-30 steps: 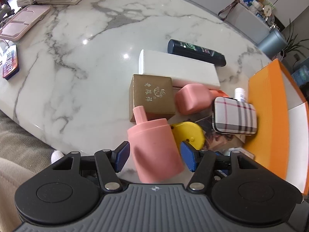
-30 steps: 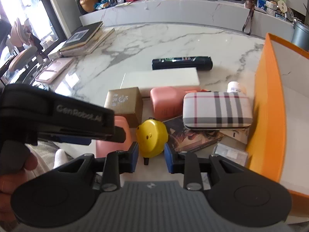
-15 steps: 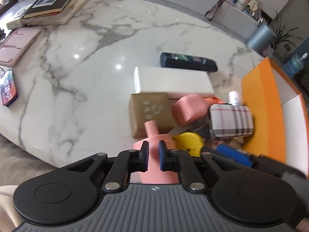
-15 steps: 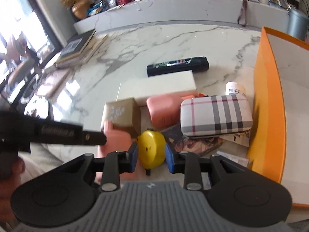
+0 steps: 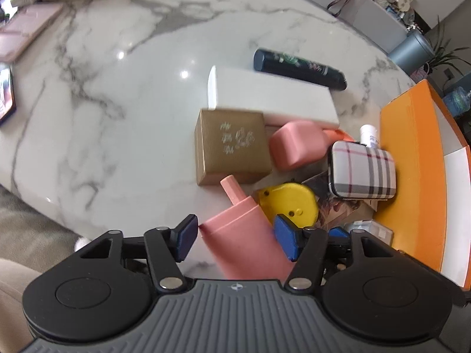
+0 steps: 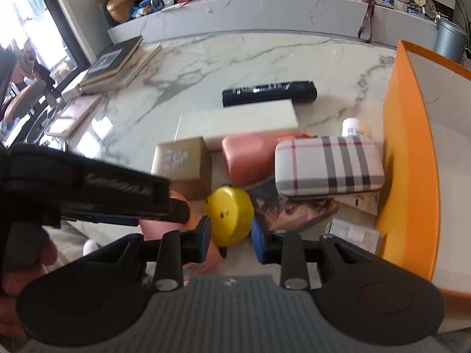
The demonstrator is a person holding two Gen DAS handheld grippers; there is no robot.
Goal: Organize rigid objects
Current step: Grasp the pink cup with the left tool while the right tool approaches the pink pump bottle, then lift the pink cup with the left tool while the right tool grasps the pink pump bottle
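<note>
left wrist view: the left tool (image 5: 235,236) is just reopening, straddling the pink bottle (image 5: 244,235) without gripping; the right tool (image 6: 229,235) is clamping the yellow tape measure (image 6: 229,216).

Pink bottle (image 5: 244,235), yellow tape measure (image 6: 229,211), gold box (image 5: 231,147), plaid white-grey-red case (image 6: 328,164), orange box (image 6: 409,158), white grey-veined marble desk (image 5: 117,103).
</note>
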